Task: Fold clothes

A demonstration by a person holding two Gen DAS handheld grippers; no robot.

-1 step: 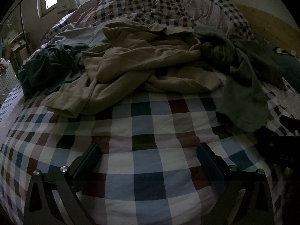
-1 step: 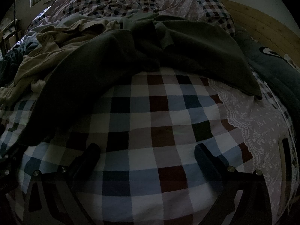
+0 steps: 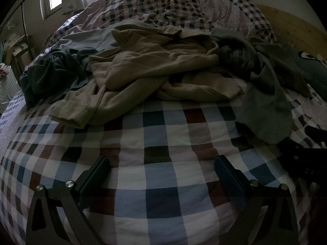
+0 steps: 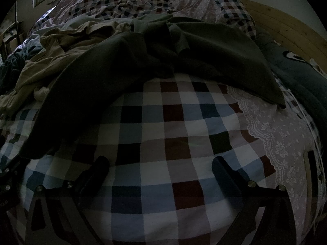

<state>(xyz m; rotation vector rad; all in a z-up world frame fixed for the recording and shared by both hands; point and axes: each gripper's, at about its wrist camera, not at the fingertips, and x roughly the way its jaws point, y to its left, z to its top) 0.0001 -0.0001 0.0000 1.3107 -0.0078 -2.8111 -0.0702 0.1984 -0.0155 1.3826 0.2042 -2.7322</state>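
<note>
A crumpled beige garment lies heaped in the middle of the bed. To its right a dark grey-green garment trails toward me; a dark teal one is bunched at the left. My left gripper hovers open over bare checked bedspread, short of the beige heap, with nothing between its fingers. In the right wrist view the dark green garment spreads wide across the bed, with the beige garment behind it at the left. My right gripper stands open just before the garment's near edge, holding nothing.
A checked bedspread covers the bed, with a rumpled checked quilt at the back. A lace-edged pink cloth and a dark cushion lie to the right, before a wooden board. A radiator stands at the left.
</note>
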